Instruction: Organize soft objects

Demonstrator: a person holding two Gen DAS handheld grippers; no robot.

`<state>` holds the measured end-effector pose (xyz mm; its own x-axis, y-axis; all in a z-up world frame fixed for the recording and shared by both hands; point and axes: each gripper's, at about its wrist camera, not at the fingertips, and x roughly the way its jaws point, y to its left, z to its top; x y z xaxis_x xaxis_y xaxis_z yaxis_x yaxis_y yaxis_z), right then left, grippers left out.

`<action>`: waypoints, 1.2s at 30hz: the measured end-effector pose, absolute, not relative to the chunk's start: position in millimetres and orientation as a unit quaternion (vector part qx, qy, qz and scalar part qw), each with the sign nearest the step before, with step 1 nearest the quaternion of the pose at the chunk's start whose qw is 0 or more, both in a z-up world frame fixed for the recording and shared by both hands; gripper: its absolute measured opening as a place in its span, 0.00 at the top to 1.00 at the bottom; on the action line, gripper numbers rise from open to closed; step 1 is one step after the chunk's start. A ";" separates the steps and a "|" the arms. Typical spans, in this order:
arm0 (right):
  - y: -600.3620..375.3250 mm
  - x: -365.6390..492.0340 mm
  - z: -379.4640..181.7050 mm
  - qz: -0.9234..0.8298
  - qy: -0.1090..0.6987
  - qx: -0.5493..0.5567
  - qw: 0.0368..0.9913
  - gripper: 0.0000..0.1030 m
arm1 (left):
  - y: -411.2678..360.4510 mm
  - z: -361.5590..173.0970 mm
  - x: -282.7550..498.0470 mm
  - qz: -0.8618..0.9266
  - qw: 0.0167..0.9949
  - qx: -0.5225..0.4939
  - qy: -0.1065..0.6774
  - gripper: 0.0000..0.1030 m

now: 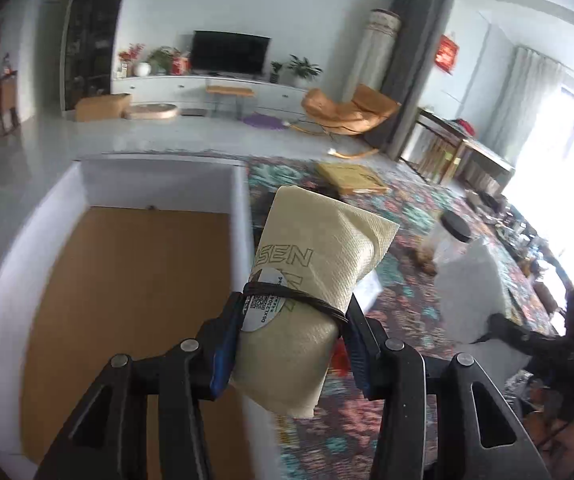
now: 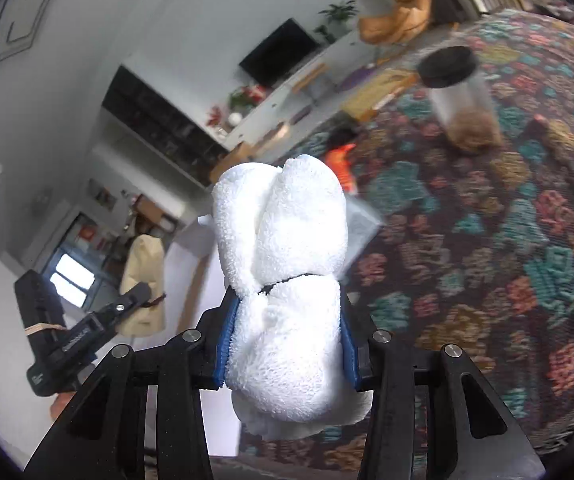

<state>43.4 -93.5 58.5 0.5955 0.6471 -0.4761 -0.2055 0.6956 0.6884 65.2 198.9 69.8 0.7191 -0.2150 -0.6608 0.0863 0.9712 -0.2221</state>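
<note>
Cream cloth roll (image 1: pixel 319 280), bound by a dark band with a round white sticker under it, sits clamped between the blue pads of the left gripper (image 1: pixel 291 344), lifted above the patterned rug (image 1: pixel 407 216). Its printed end juts forward past the fingertips. Just left of it and below, a white box (image 1: pixel 167 184) with a brown floor stands open; the roll hangs near the box's right wall, not inside. White towel bundle (image 2: pixel 283 276), fluffy and cinched at the middle by a dark tie, is gripped between the pads of the right gripper (image 2: pixel 287 344), also held in the air over the rug. From the left camera the towel shows at right, blurred. From the right camera the cream roll and the left gripper show at left. Clear jar (image 2: pixel 463 100) with a black lid and brown contents stands on the rug beyond both bundles. Orange chair (image 1: pixel 347 112) and TV (image 1: pixel 229 52) stand in the background.
</note>
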 end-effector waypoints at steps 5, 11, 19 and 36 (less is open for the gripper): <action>32.4 56.7 81.2 0.372 0.400 0.268 0.794 0.51 | 292.2 54.1 51.1 0.072 0.919 -0.079 0.379 0.37; 62.8 62.3 65.7 0.371 0.420 0.210 0.802 0.21 | 332.6 30.0 33.7 0.167 0.908 -0.108 0.369 0.04; -59.5 67.2 8.6 0.083 0.403 0.039 0.911 0.20 | 234.6 47.2 38.8 0.017 0.934 -0.102 0.342 0.04; -174.7 80.9 -77.3 -0.100 0.476 0.049 0.873 0.17 | 21.7 -97.0 59.4 -0.109 0.880 0.030 0.462 0.03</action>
